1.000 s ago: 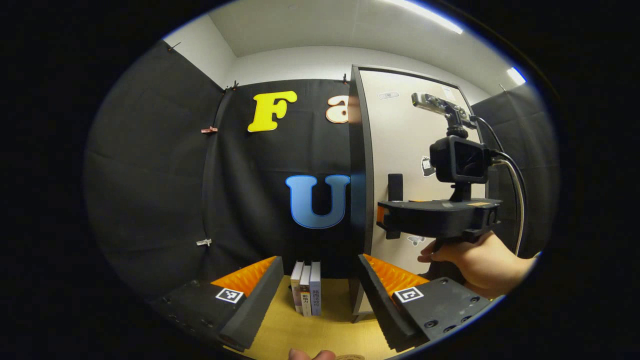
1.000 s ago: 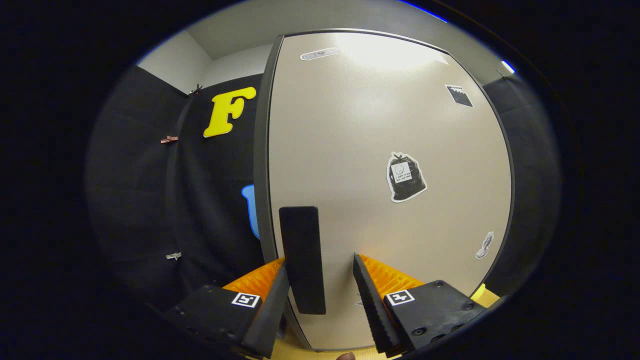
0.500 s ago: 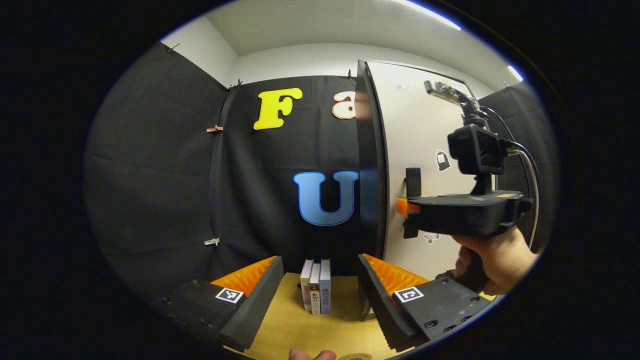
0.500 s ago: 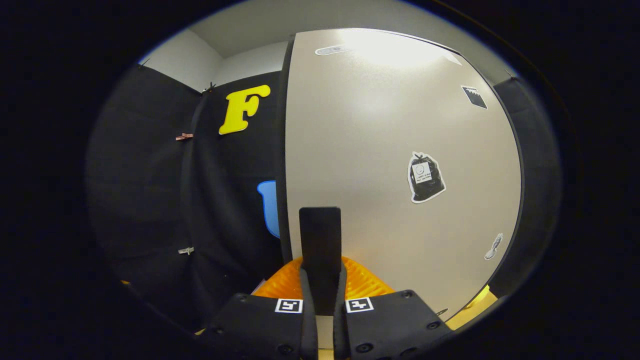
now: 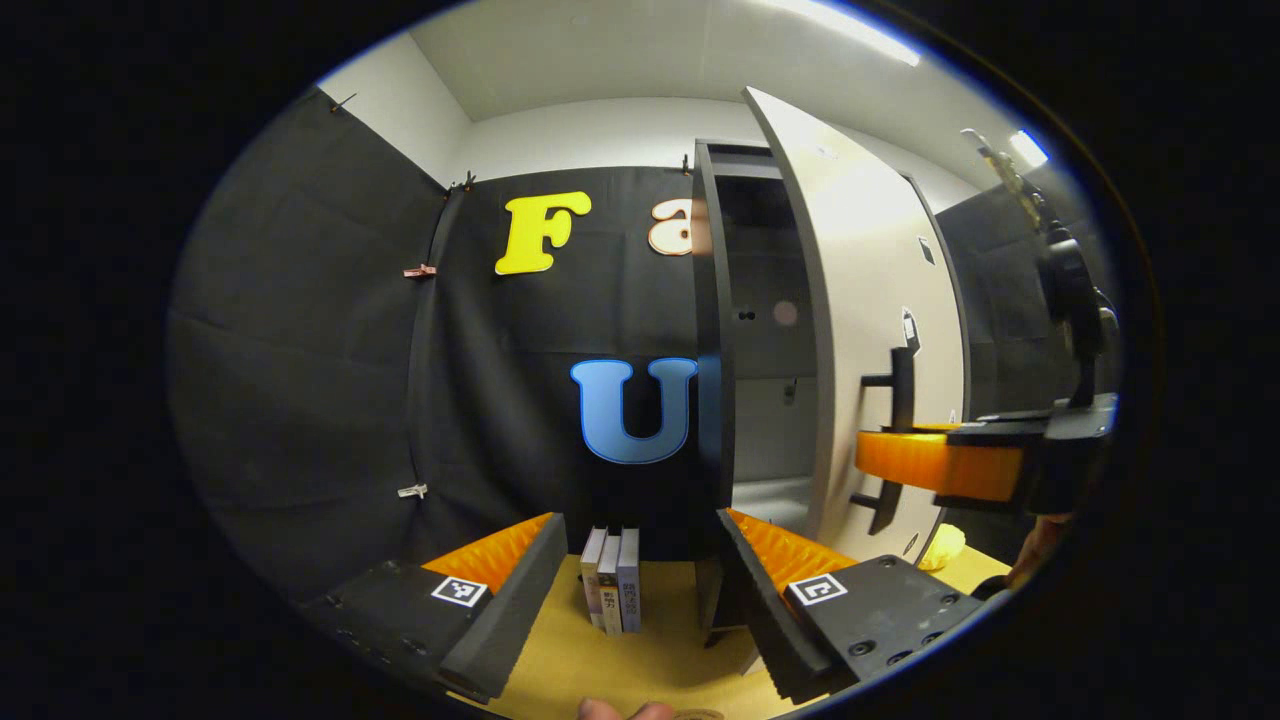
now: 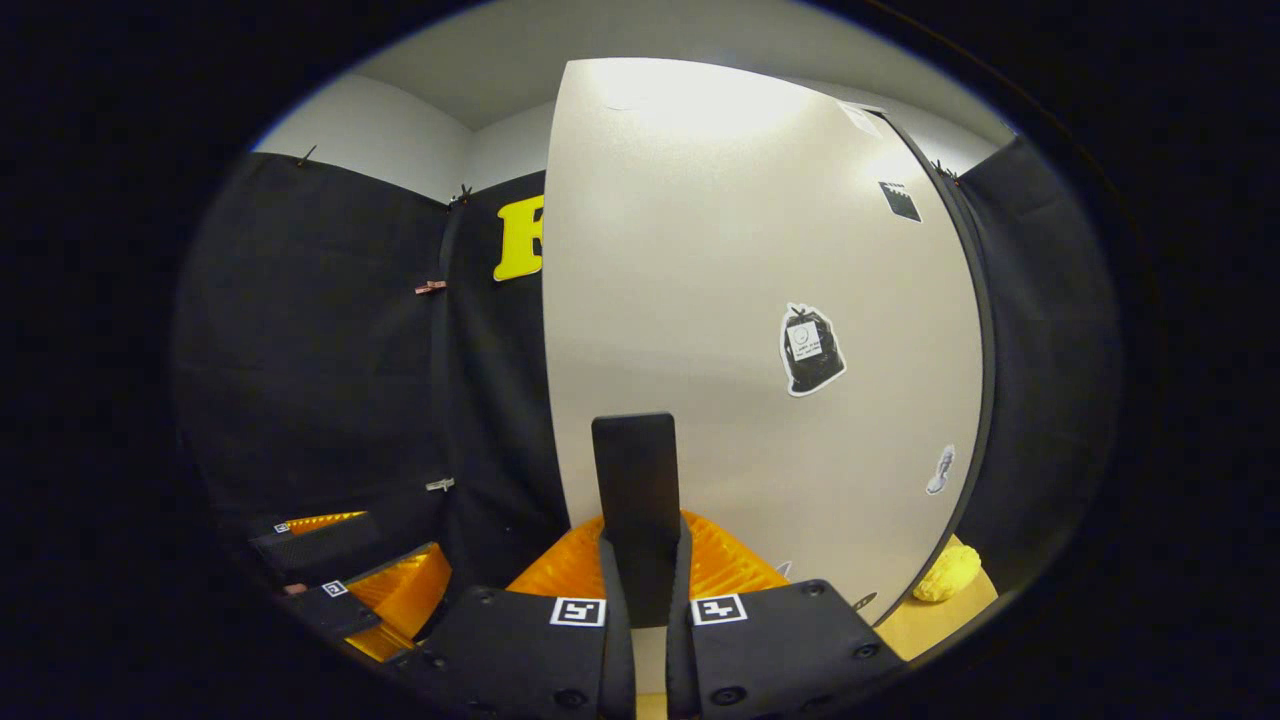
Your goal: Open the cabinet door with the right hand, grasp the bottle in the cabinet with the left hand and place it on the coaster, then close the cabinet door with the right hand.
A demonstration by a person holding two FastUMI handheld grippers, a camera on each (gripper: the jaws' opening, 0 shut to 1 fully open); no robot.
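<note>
In the left gripper view, my left gripper (image 5: 640, 575) hangs with its two fingers spread wide apart and nothing between them, above a light wooden tabletop (image 5: 640, 665). Past the fingertips a small row of upright books (image 5: 612, 578) stands on that tabletop against the black cloth wall. Just right of the books is the tall dark-framed cabinet (image 5: 712, 330), and its pale beige door (image 5: 868, 300) stands partly swung out, so I look into the dim interior. I cannot make out the bottle in there; the shelves are too dark to tell. Further right my right gripper (image 5: 890, 462) is at the door's black bar handle (image 5: 900, 400), with a hand just visible beneath it at the edge. A small yellow lumpy object (image 5: 943, 545) lies on the table below the door.

In the right gripper view, my right gripper (image 6: 640, 590) has its fingers drawn together, clamped on the black bar handle (image 6: 636, 500), which rises straight between them. The beige door (image 6: 760, 300) with its black stickers is directly ahead. My left gripper (image 6: 350, 585) shows low at the left, and the yellow object (image 6: 948, 574) lies at the lower right.
</note>
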